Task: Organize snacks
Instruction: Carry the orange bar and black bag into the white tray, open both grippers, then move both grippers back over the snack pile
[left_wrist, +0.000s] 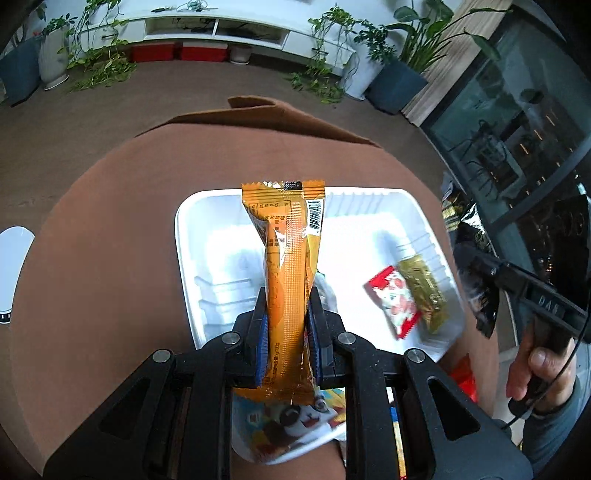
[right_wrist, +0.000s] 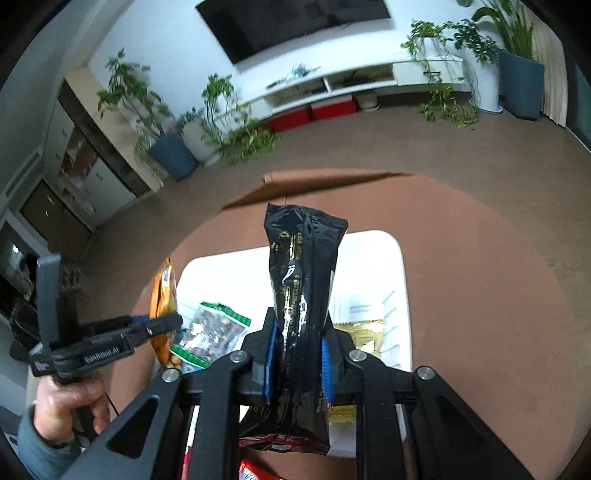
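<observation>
My left gripper (left_wrist: 287, 325) is shut on an orange snack packet (left_wrist: 286, 251) and holds it upright above a white divided tray (left_wrist: 184, 236) on the brown round table. A red-and-white packet (left_wrist: 393, 299) and a gold packet (left_wrist: 423, 291) lie in the tray's right compartment. My right gripper (right_wrist: 299, 354) is shut on a black snack packet (right_wrist: 301, 280), held upright over the same tray (right_wrist: 400, 266). A green-edged packet (right_wrist: 210, 332) and a gold packet (right_wrist: 365, 332) lie in the tray. The left gripper with the orange packet (right_wrist: 162, 295) shows at left in the right wrist view.
A cartoon-printed packet (left_wrist: 295, 417) lies under my left gripper at the tray's near edge. A red packet (right_wrist: 255, 472) lies at the table's near edge. A brown cardboard flap (left_wrist: 266, 110) stands behind the table. Potted plants and a white TV stand (left_wrist: 221, 26) line the far wall.
</observation>
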